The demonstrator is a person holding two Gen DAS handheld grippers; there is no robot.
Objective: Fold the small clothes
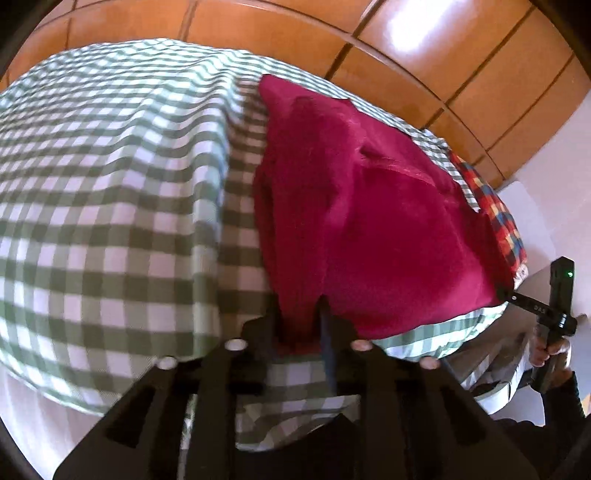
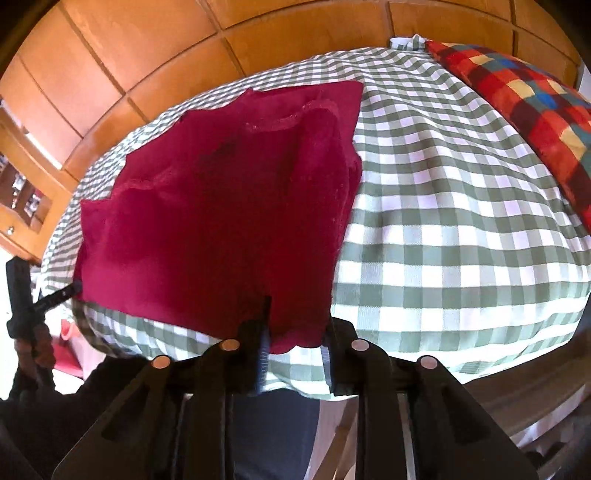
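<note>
Hems pinched: left gripper [image 1: 301, 332] and right gripper [image 2: 291, 339] each hold the crimson knit garment's [image 2: 221, 206] near edge; best lifted evenly over the green-checked cloth [image 2: 443, 221].

A surface draped in a green-and-white checked cloth [image 2: 461, 229] is seen in both wrist views; whether a bed or a table lies beneath cannot be told. The cloth is rumpled into soft ridges. Behind it, a wall of glossy orange-brown wooden panels [image 1: 295, 22] is seen, divided by dark seams into rectangles, and a bright patch of light [image 1: 417, 26] is reflected on 1 of them. A cushion [image 2: 532, 107] in red, blue and yellow checks is laid along the cloth's far edge. In the right wrist view, a wooden cabinet with a small round knob [image 2: 11, 229] is visible at the left edge. A pale wall [image 1: 554, 155] is seen at the right of the left wrist view.
</note>
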